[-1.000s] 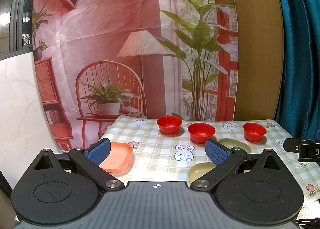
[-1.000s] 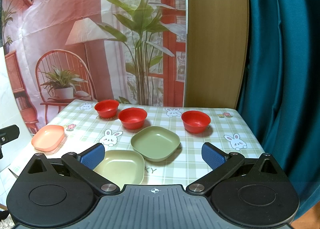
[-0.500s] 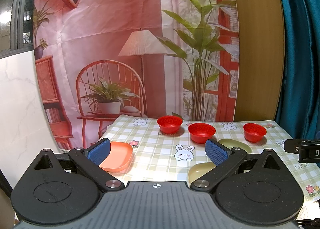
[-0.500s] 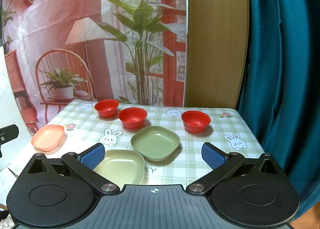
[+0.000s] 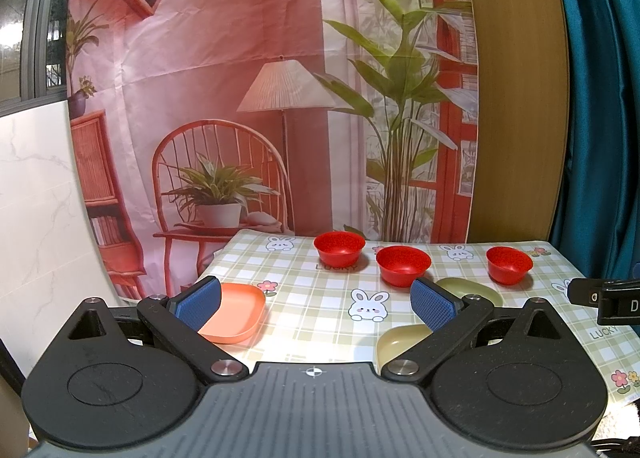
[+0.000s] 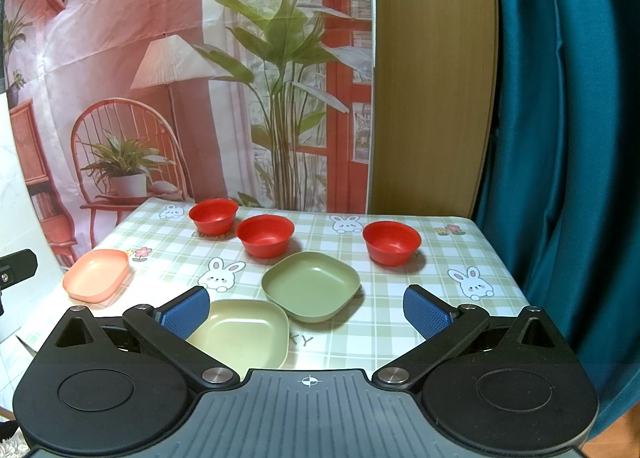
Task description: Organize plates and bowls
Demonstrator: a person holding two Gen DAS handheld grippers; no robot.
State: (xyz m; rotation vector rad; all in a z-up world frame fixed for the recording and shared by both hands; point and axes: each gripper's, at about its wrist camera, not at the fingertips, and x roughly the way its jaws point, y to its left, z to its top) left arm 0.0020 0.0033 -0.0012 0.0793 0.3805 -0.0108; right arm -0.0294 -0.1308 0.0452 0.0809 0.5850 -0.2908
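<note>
On the tabletop (image 6: pixel 400 298), six dishes are sitting loose and unstacked: three red bowls in a rough row at the back, two green plates in front of them, and an orange plate (image 5: pixel 236 312) off at the left edge. Both grippers are hovering short of the near edge with their fingers spread wide and holding nothing. The pale green plate (image 6: pixel 244 332) is lying just ahead of the right gripper (image 6: pixel 306 308), slightly toward its left finger, with the darker green plate (image 6: pixel 312 284) overlapping its far right corner. The orange plate is sitting right behind the left finger of the left gripper (image 5: pixel 316 300), well apart from the green pair. By that layout, the right gripper is looking nearer to the green plates, the left to the orange one.
</note>
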